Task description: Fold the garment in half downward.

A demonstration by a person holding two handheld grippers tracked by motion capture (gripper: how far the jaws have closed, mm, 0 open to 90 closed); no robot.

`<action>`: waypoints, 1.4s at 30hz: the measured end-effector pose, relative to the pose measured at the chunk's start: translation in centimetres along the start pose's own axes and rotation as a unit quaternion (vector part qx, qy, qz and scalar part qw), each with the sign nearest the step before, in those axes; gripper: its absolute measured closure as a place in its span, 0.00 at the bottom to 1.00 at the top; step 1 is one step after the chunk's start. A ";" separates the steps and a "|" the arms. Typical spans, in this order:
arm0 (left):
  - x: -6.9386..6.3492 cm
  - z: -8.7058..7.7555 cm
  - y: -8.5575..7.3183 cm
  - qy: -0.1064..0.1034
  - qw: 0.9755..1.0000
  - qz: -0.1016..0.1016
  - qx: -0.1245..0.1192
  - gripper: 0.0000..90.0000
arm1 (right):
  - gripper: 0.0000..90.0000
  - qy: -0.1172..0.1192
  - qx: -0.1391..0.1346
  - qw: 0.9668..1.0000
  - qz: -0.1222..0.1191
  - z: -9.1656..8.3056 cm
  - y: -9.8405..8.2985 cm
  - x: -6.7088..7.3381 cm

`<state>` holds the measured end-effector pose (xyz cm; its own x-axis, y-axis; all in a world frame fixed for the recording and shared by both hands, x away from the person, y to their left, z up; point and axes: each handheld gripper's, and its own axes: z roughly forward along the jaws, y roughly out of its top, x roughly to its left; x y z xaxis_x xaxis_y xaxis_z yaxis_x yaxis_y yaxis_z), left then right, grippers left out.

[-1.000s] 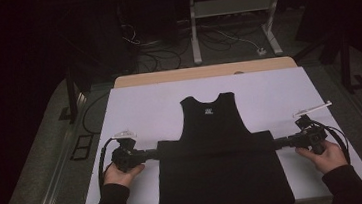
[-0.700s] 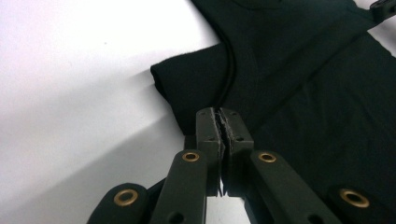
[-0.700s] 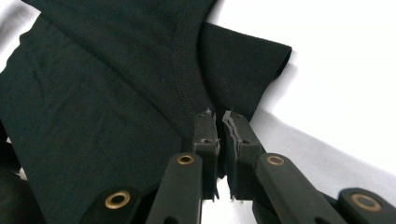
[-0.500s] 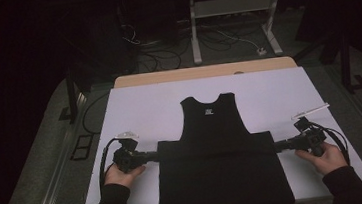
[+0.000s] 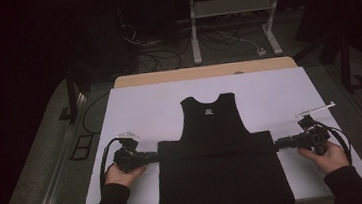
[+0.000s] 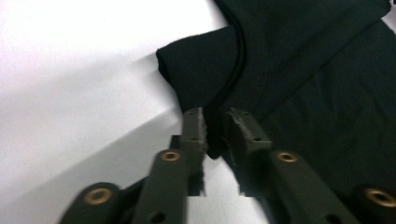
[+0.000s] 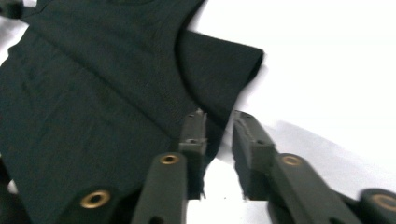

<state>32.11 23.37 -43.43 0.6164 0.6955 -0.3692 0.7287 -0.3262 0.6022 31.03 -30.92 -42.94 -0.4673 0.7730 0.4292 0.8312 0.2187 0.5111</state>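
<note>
Now ease both the left gripper (image 5: pixel 155 156) and right gripper (image 5: pixel 279 144), jaws just parted off the fold, straight outward from the black t-shirt (image 5: pixel 220 163) lying folded on the white table (image 5: pixel 144 105) without dragging cloth.

Black sleeves cover both forearms. Each hand grips a black tool: the left gripper (image 5: pixel 156 157) carries a pale plate and looping black cable, the right gripper (image 5: pixel 277 144) too. Brass rivets dot the dark jaws.
</note>
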 end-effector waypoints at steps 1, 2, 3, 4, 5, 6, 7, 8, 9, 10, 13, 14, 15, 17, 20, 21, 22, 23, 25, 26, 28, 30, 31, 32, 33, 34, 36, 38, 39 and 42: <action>0.0 0.0 0.0 -0.001 1.000 0.002 0.000 0.73 | 0.74 -0.005 -0.003 1.000 -0.001 0.0 0.0 0.0; 0.0 0.0 0.0 -0.002 1.000 0.002 0.001 0.69 | 0.72 -0.011 -0.006 1.000 -0.003 0.0 0.0 0.0; -0.1 0.1 0.1 0.000 1.000 0.000 0.003 0.66 | 0.71 -0.012 -0.005 1.000 -0.004 0.0 0.0 0.0; -0.1 0.1 0.1 0.004 1.000 0.001 0.006 0.62 | 0.68 -0.017 -0.008 1.000 -0.005 0.0 0.0 0.1; -0.1 0.1 0.1 0.004 1.000 0.001 0.006 0.58 | 0.68 -0.017 -0.008 1.000 -0.005 0.0 0.0 0.1; -0.2 0.0 0.2 0.010 1.000 0.004 0.001 0.55 | 0.62 -0.022 -0.014 1.000 -0.008 -0.1 0.0 0.1; -0.2 -0.1 0.2 0.014 1.000 0.004 -0.004 0.53 | 0.58 -0.025 -0.018 0.999 -0.010 -0.2 0.0 0.1; -0.2 -0.2 0.3 0.019 1.000 0.004 -0.009 0.49 | 0.54 -0.028 -0.021 0.999 -0.012 -0.3 0.0 0.1; -0.2 -0.3 0.3 0.023 1.000 0.005 -0.013 0.46 | 0.50 -0.029 -0.025 0.999 -0.013 -0.3 0.0 0.1; -0.2 -0.4 0.3 0.025 1.000 0.003 -0.016 0.42 | 0.47 -0.030 -0.029 0.999 -0.014 -0.4 0.0 0.0; -0.1 -0.5 0.3 0.029 0.999 -0.002 -0.021 0.34 | 0.40 -0.029 -0.037 0.999 -0.013 -0.6 0.0 -0.1; -0.2 -0.5 0.3 0.034 0.999 -0.002 -0.023 0.34 | 0.40 -0.029 -0.037 0.999 -0.013 -0.6 0.0 -0.1; -0.2 -0.5 0.3 0.035 0.999 -0.004 -0.029 0.28 | 0.36 -0.029 -0.041 0.999 -0.013 -0.6 0.1 -0.2; -0.2 -0.6 0.4 0.037 0.999 -0.004 -0.033 0.26 | 0.30 -0.029 -0.045 0.998 -0.013 -0.6 0.1 -0.2; -0.2 -0.8 0.7 0.037 0.998 -0.002 -0.045 0.18 | 0.19 -0.026 -0.055 0.998 -0.015 -0.8 0.3 -0.3; -0.2 -0.8 0.7 0.037 0.998 -0.002 -0.045 0.15 | 0.19 -0.026 -0.055 0.998 -0.015 -0.8 0.3 -0.3; -0.2 -0.8 0.8 0.034 0.998 0.001 -0.047 0.14 | 0.14 -0.021 -0.059 0.998 -0.017 -0.9 0.4 -0.4; -0.2 -0.8 0.8 0.034 0.998 0.001 -0.047 0.13 | 0.14 -0.019 -0.061 0.998 -0.017 -0.9 0.4 -0.4; -0.2 -0.7 0.9 0.036 0.998 0.007 -0.047 0.10 | 0.12 -0.017 -0.063 0.998 -0.018 -1.0 0.5 -0.5; -0.2 -0.5 1.0 0.031 0.998 0.009 -0.045 0.03 | 0.06 -0.016 -0.063 0.998 -0.021 -1.0 0.5 -0.5; -0.2 -0.4 1.1 0.031 0.999 0.011 -0.042 0.01 | 0.04 -0.018 -0.064 0.998 -0.022 -0.9 0.6 -0.5; -0.2 -0.4 1.2 0.034 0.998 0.015 -0.047 0.00 | 0.00 -0.024 -0.064 0.997 -0.024 -0.9 0.8 -0.5; -0.3 -0.4 1.3 0.035 0.998 0.018 -0.050 0.00 | 0.00 -0.024 -0.065 0.997 -0.024 -0.9 0.8 -0.5; -0.4 -0.4 1.3 0.036 0.998 0.020 -0.053 0.00 | 0.00 -0.030 -0.067 0.997 -0.028 -1.0 0.9 -0.3; -0.4 -0.5 1.4 0.036 0.998 0.023 -0.055 0.00 | 0.00 -0.031 -0.068 0.997 -0.031 -1.0 0.9 -0.2; -0.5 -0.5 1.5 0.036 0.998 0.025 -0.053 0.00 | 0.00 -0.031 -0.069 0.997 -0.031 -1.1 1.0 -0.2; -0.4 -0.7 1.9 0.041 0.997 0.028 -0.055 0.00 | 0.00 -0.032 -0.069 0.997 -0.031 -1.1 1.3 -0.2; -0.4 -0.8 2.1 0.041 0.997 0.028 -0.055 0.00 | 0.00 -0.035 -0.072 0.996 -0.030 -1.2 1.7 -0.2; -0.4 -0.8 2.3 0.043 0.997 0.029 -0.058 0.00 | 0.00 -0.035 -0.072 0.996 -0.030 -1.2 1.7 -0.2; -0.5 -1.0 3.1 0.044 0.996 0.036 -0.070 0.00 | 0.00 -0.037 -0.079 0.996 -0.032 -1.3 2.6 -0.4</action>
<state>33.75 22.68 -40.64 0.6323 0.7294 -0.2609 0.6310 -0.2895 0.7197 32.95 -31.44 -40.83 -0.4896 0.8031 0.3396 0.7401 0.1769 0.6488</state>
